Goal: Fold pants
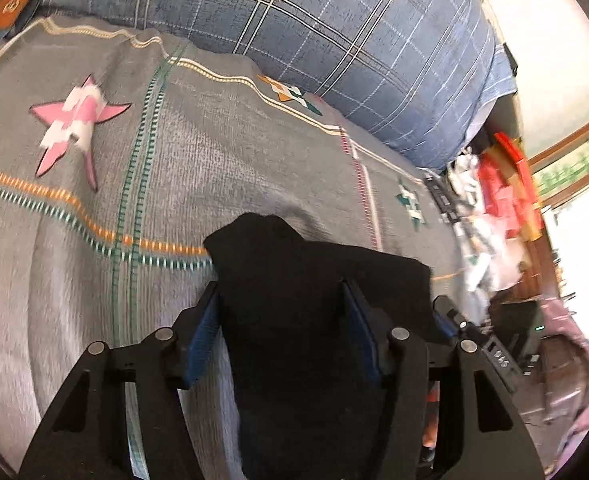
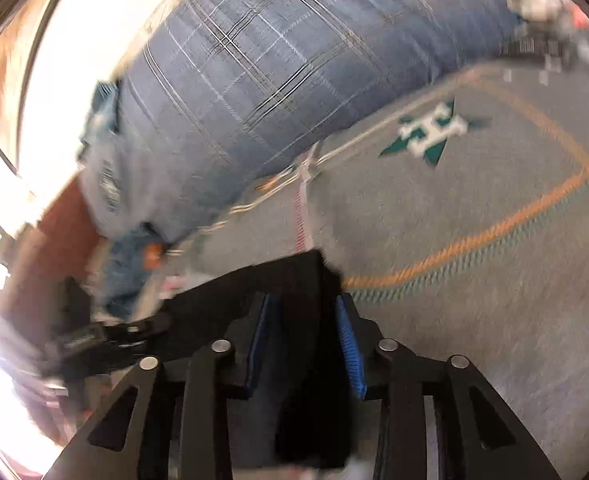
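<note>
Grey bedspread, woven with orange and green stripes and a pink star motif, fills both of your wrist views; behind it lies a large blue plaid pillow, with a bright window beyond. Clutter in red and white sits at the bed's far edge in the left wrist view. A green-and-white motif marks the spread in the right wrist view, which is blurred.

Next in size, the black pants lie bunched between your two tools, over the spread. In your left gripper the cloth fills the gap between the blue pads and rises past the fingertips, draping over the right-hand finger. The jaws stand partly spread with the fabric against both pads, so they pinch the pants.

In your right gripper a dark fold of the pants runs down between the blue pads and spreads out to the left beyond the tips. The jaws stand narrower and close on that fold.
</note>
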Demonstrator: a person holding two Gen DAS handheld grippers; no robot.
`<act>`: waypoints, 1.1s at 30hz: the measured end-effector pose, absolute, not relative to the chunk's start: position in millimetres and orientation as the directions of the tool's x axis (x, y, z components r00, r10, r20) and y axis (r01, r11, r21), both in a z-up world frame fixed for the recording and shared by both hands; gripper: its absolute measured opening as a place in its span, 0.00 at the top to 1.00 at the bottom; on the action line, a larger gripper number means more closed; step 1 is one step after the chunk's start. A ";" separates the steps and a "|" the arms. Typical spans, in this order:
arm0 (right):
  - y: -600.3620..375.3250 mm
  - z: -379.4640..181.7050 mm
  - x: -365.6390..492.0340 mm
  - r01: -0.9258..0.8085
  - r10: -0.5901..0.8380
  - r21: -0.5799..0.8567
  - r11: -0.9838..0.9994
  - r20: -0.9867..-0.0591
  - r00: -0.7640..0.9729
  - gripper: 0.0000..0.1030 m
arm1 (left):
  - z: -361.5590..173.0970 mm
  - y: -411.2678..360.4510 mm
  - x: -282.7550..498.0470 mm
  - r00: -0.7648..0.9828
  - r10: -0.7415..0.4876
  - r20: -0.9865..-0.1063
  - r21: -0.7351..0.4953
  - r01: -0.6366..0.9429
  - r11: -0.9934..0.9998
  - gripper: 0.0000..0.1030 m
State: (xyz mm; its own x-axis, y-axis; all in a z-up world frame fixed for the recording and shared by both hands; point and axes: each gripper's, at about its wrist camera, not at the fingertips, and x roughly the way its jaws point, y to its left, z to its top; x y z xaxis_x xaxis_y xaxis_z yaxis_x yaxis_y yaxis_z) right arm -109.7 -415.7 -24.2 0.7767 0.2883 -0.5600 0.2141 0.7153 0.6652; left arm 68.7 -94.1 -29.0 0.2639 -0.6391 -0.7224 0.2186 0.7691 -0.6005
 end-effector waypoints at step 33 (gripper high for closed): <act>-409.2 -37.7 -94.2 0.215 0.370 0.648 0.731 -0.640 0.673 0.44 | -27.5 -123.0 28.4 0.388 -0.481 -0.786 -0.381 0.308 0.872 0.36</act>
State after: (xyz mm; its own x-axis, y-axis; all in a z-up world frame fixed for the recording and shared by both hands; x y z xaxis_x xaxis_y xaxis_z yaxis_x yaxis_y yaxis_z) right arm -94.2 -409.2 -37.7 0.6730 0.3701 -0.6404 0.2147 0.7308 0.6479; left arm 28.4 -123.0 -27.5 0.3884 -0.4810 -0.7860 0.3076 0.8717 -0.3815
